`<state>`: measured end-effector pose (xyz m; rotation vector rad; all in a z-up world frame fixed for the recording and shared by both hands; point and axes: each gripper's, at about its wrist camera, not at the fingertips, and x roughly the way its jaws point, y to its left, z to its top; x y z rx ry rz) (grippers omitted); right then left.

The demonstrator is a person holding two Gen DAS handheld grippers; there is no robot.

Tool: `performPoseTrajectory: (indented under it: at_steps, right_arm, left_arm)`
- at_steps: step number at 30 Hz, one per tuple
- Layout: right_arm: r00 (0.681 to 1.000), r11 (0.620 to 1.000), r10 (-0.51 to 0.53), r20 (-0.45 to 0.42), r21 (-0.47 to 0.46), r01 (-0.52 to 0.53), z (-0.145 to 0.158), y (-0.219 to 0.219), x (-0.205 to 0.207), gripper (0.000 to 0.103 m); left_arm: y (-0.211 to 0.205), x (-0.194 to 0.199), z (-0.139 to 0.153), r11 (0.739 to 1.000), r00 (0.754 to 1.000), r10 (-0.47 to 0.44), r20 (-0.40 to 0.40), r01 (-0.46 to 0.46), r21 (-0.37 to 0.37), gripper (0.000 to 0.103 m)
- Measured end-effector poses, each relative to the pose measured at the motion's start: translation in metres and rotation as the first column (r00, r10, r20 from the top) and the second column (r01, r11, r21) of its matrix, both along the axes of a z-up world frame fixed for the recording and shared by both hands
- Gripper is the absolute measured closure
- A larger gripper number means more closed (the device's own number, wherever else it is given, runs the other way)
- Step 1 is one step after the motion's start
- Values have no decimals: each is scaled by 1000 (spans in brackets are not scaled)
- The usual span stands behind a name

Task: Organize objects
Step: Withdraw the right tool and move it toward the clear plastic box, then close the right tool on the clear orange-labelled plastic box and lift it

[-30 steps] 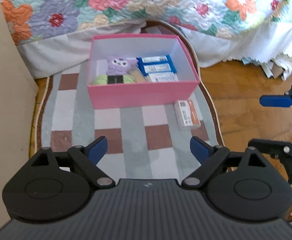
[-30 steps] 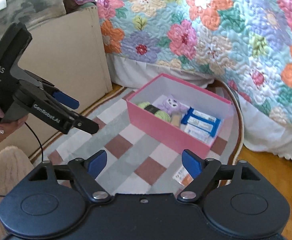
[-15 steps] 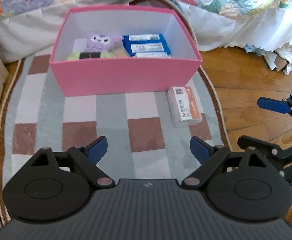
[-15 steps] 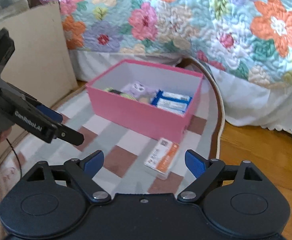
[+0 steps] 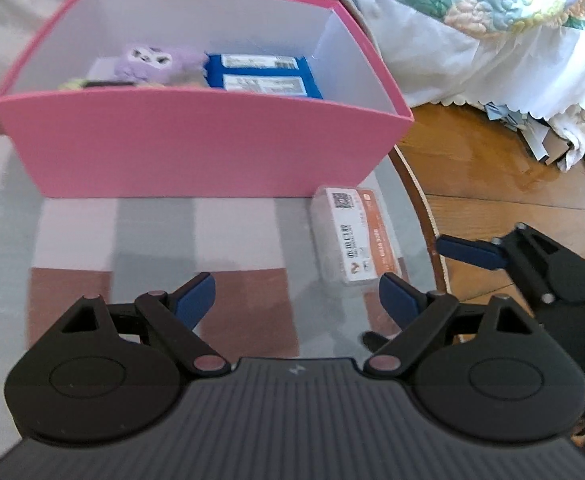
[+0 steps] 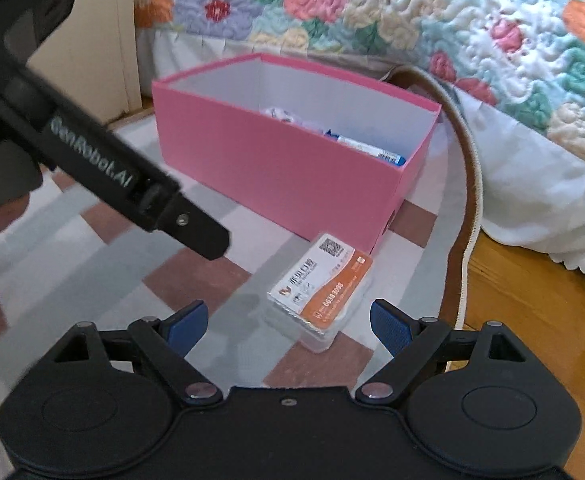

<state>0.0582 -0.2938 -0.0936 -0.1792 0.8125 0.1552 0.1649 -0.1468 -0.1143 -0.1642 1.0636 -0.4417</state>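
Right gripper (image 6: 288, 322): jaws spread wide and empty, low over the rug (image 6: 196, 276), with the card pack (image 6: 320, 290) lying flat straight ahead, just beyond the fingertips and centred between them, long axis slanting away to the right. Left gripper (image 5: 296, 296): likewise spread and empty, pack (image 5: 354, 240) off to its right, so farther from the grab. Pink box (image 6: 288, 168) close behind the pack, apparently not touching; likely obstruction to overshoot.

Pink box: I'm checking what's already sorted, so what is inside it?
Inside the pink box: a purple plush toy and blue packets. Its front wall hides whatever lies lower.
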Motion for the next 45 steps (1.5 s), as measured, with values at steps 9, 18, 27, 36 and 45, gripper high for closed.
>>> performPoseTrajectory:
  at_steps: [9, 18, 27, 36, 45]
  right_arm:
    - [997, 999, -40, -60, 30, 42, -29, -18, 36, 12]
    - [987, 973, -120, -102, 184, 137, -46, -26, 42, 18]
    - [990, 963, -111, -93, 235, 130, -43, -10, 29, 32]
    - [989, 961, -69, -134, 259, 102, -41, 11, -5, 30]
    - [986, 959, -146, -85, 234, 162, -48, 24, -8, 29]
  left_arm:
    - [-24, 17, -30, 997, 1000, -20, -22, 19, -71, 16]
    - [-16, 19, -44, 986, 1000, -20, -14, 17, -165, 40]
    - [-12, -10, -44, 982, 997, -31, -77, 16, -186, 48]
    - [9, -28, -51, 971, 982, -1, -189, -44, -234, 44]
    - [2, -32, -51, 979, 996, 6, -86, -23, -204, 51]
